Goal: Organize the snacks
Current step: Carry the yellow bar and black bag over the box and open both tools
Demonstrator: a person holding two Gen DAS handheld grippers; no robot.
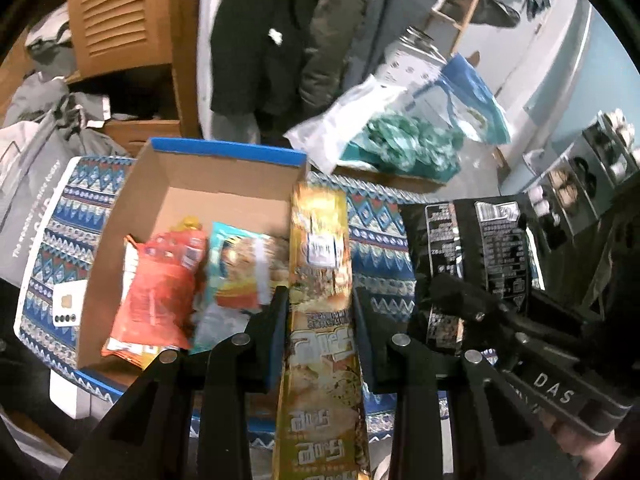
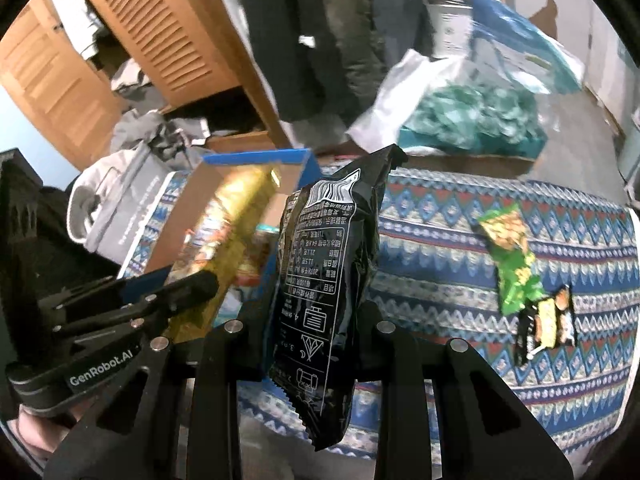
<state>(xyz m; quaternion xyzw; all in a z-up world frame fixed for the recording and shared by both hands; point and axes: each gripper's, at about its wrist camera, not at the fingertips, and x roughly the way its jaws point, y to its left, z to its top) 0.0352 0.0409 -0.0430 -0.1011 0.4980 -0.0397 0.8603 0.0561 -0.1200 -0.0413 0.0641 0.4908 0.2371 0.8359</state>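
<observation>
Left gripper (image 1: 320, 308) clamps gold pack (image 1: 320, 280), long axis pointing ahead, box (image 1: 224, 152) just left of its tip. Right gripper (image 2: 316, 320) clamps black pack (image 2: 332, 272), farther right of box.

boxes: one cardboard box (image 1: 224, 184) is counted | packets inside it: two are made out, orange packet (image 1: 156, 292) and teal packet (image 1: 240, 268) | held packets: one gold packet (image 1: 320, 320), one black packet (image 2: 324, 280) | packets on cloth: one green packet (image 2: 512, 256), one black-and-yellow packet (image 2: 548, 328) | grippers: two, left gripper (image 1: 320, 320), right gripper (image 2: 316, 344)
</observation>
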